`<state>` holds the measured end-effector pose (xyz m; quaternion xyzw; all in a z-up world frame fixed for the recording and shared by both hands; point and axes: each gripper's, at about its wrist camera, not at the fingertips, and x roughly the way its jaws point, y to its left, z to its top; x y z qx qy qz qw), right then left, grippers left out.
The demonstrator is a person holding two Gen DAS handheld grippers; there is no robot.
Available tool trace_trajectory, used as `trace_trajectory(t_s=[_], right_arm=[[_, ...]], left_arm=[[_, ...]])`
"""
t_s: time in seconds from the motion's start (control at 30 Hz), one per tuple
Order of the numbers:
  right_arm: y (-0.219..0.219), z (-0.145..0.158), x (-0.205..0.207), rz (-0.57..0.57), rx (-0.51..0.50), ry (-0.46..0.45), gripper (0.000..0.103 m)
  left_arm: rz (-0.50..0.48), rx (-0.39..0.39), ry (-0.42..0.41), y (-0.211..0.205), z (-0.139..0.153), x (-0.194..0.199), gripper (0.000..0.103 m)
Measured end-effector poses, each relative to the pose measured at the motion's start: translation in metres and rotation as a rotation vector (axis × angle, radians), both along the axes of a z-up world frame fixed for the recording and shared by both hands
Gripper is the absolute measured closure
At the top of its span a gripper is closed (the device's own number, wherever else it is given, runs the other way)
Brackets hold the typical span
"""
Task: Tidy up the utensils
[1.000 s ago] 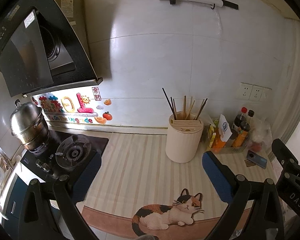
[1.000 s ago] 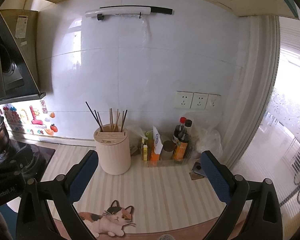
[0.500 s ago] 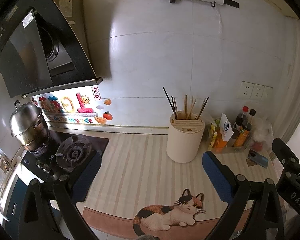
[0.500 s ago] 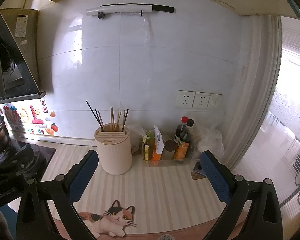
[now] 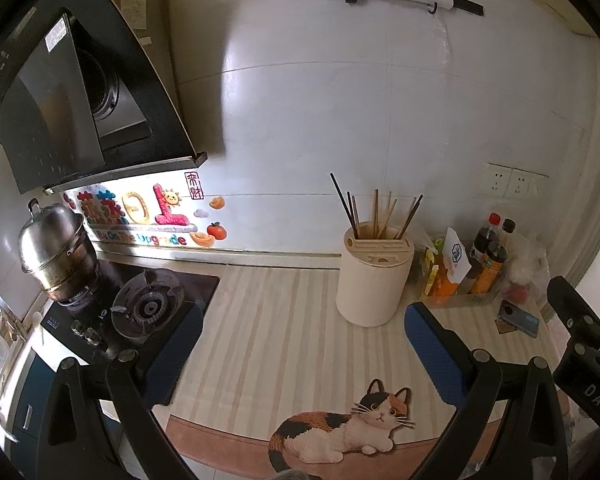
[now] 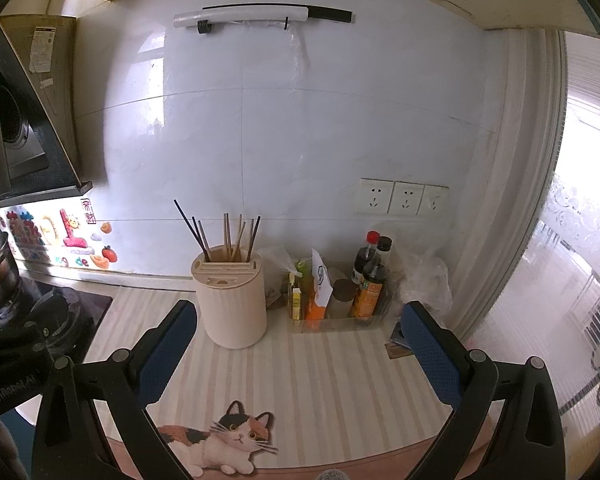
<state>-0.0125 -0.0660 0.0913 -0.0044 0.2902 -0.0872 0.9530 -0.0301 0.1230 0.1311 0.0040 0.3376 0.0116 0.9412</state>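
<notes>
A cream round utensil holder (image 5: 374, 280) stands on the striped counter near the back wall, also in the right wrist view (image 6: 232, 300). Several chopsticks (image 5: 376, 214), dark and wooden, stand upright in it, seen too in the right wrist view (image 6: 228, 238). My left gripper (image 5: 300, 348) is open and empty, held above the counter in front of the holder. My right gripper (image 6: 300, 344) is open and empty, in front and to the right of the holder. Part of the right gripper shows at the right edge of the left wrist view (image 5: 584, 356).
A clear tray of sauce bottles and packets (image 6: 340, 292) stands right of the holder. A phone (image 5: 520, 318) lies by the right corner. A gas stove (image 5: 140, 308) with a steel pot (image 5: 56, 248) is at left, under a range hood (image 5: 72, 92). A cat-print mat (image 5: 340, 428) lies at the front edge.
Both views have drifted very slightly; the holder sits a touch further right in each. Both grippers stay open and empty.
</notes>
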Motion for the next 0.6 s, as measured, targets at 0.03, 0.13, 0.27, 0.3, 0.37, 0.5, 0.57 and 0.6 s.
trace_trajectory(t_s=[0.03, 0.13, 0.27, 0.3, 0.37, 0.5, 0.57, 0.6], right_arm=[[-0.0006, 0.0005, -0.0002, 0.000, 0.001, 0.000, 0.000], [0.0003, -0.0007, 0.0007, 0.000, 0.000, 0.002, 0.000], [-0.0001, -0.0019, 0.0020, -0.003, 0.000, 0.004, 0.000], [-0.0003, -0.0029, 0.0031, -0.004, 0.000, 0.006, 0.000], [-0.0001, -0.0045, 0.0034, -0.006, 0.000, 0.007, 0.000], [-0.0009, -0.0038, 0.0035, -0.003, -0.001, 0.006, 0.000], [-0.0011, -0.0048, 0.0037, -0.001, 0.000, 0.007, 0.000], [-0.0012, -0.0037, 0.0033, -0.001, 0.000, 0.006, 0.000]], left_arm=[[-0.001, -0.001, 0.003, 0.0007, -0.0010, 0.0004, 0.000], [-0.002, 0.000, 0.007, 0.0014, -0.0020, 0.0015, 0.000], [-0.001, -0.001, 0.006, 0.0011, -0.0022, 0.0019, 0.000], [0.000, 0.000, 0.006, 0.0011, -0.0024, 0.0019, 0.000], [-0.001, 0.000, 0.004, 0.0014, -0.0026, 0.0018, 0.000], [-0.003, 0.000, 0.003, 0.0025, -0.0036, 0.0039, 0.000], [-0.004, 0.002, 0.001, 0.0029, -0.0028, 0.0045, 0.000], [-0.005, 0.002, 0.001, 0.0032, -0.0022, 0.0056, 0.000]])
